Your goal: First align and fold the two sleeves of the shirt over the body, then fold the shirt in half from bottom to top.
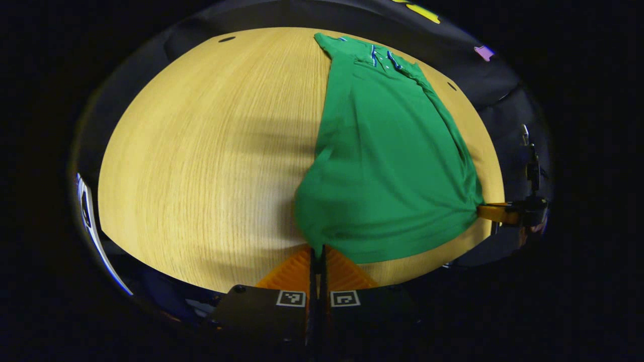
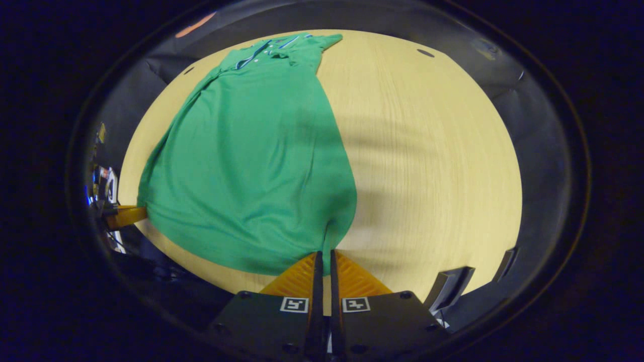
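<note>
A green shirt [image 1: 387, 166] is laid out on a pale wooden table [image 1: 201, 166], its long axis running straight away from both grippers, with the collar end pointed at the far edge of the table and the hem nearest the fingers. In the left gripper view, the left gripper [image 1: 318, 254] is seen closed, its two fingers pinched on the hem corner directly ahead of the tips, and the body of the shirt stretches forward and to the right of it. The opposite hem corner is drawn out to a point where the other gripper meets it, far to the right. In the right gripper view, the right gripper [image 2: 324, 256] is likewise closed on the hem corner just in front of its fingertips, and the shirt [image 2: 251, 161] extends forward and to its left. The sleeves are folded in, so a narrow shape is presented, tapering toward the collar.
</note>
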`<act>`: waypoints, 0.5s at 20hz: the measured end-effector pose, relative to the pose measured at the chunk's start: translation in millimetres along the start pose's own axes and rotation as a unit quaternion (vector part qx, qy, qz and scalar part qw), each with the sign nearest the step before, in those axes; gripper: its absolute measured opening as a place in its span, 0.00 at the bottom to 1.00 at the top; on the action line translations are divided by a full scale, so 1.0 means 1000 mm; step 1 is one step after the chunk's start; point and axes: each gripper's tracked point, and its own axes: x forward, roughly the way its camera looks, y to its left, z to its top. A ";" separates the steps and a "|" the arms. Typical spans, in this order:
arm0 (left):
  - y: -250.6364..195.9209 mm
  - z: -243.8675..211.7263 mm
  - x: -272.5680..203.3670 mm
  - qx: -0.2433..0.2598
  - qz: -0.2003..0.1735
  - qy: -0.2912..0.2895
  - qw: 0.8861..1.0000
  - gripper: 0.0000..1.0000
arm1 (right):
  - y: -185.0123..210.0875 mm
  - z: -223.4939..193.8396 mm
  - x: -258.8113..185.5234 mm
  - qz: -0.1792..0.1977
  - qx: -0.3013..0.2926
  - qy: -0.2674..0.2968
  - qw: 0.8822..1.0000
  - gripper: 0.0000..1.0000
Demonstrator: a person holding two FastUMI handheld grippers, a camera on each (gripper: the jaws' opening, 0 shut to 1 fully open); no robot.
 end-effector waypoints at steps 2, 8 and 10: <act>-0.011 0.008 -0.007 0.008 -0.014 -0.009 1.000 0.04 | 0.003 -0.004 -0.004 0.030 0.035 0.009 0.999 0.10; -0.042 0.036 -0.041 0.048 -0.048 -0.055 0.996 0.04 | -0.001 0.014 -0.037 0.075 0.095 -0.013 0.993 0.10; -0.043 0.049 -0.049 0.063 -0.047 -0.068 0.995 0.04 | -0.004 0.025 -0.049 0.077 0.094 -0.027 0.992 0.10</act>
